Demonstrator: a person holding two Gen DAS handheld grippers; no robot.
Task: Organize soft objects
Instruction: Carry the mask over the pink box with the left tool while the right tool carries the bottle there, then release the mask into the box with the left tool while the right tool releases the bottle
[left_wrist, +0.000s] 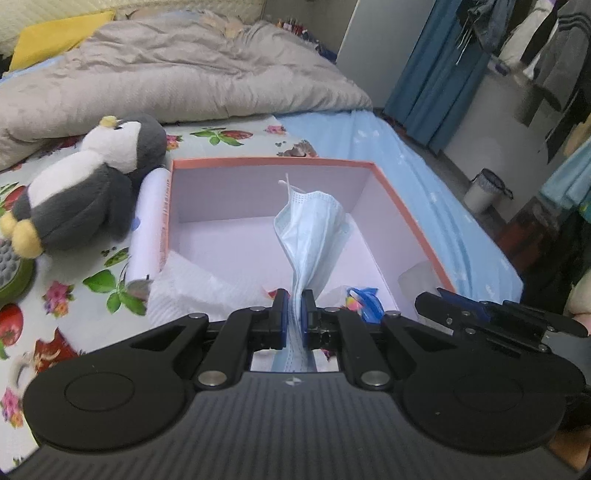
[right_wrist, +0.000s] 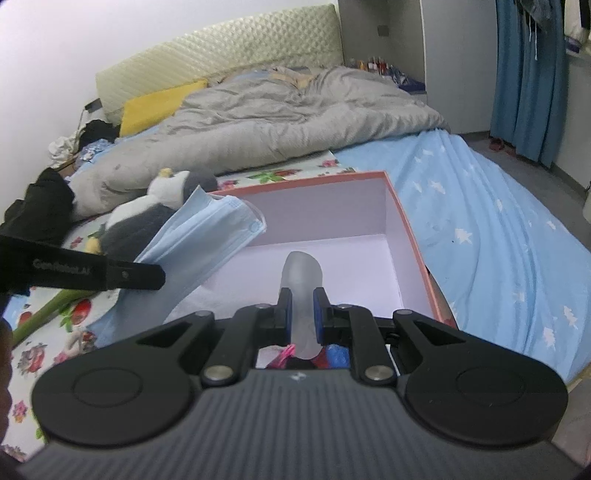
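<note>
My left gripper (left_wrist: 294, 300) is shut on a light blue face mask (left_wrist: 314, 229) and holds it over the open pink-rimmed box (left_wrist: 273, 161). The mask also shows in the right wrist view (right_wrist: 207, 240), next to the left gripper's finger (right_wrist: 110, 275). My right gripper (right_wrist: 301, 302) is shut on a translucent whitish soft piece (right_wrist: 301, 284), over the near part of the same box (right_wrist: 410, 236). White tissue (left_wrist: 192, 284) and small colourful items (left_wrist: 364, 299) lie in the box. A plush penguin (left_wrist: 85, 192) lies on the bed left of the box.
A white roll (left_wrist: 149, 229) lies against the box's left wall. A grey duvet (left_wrist: 177, 70) and a yellow pillow (left_wrist: 55, 35) are behind. The blue sheet (right_wrist: 498, 229) drops to the bed's right edge. A bin (left_wrist: 485, 190) and hanging clothes (left_wrist: 546, 48) stand at right.
</note>
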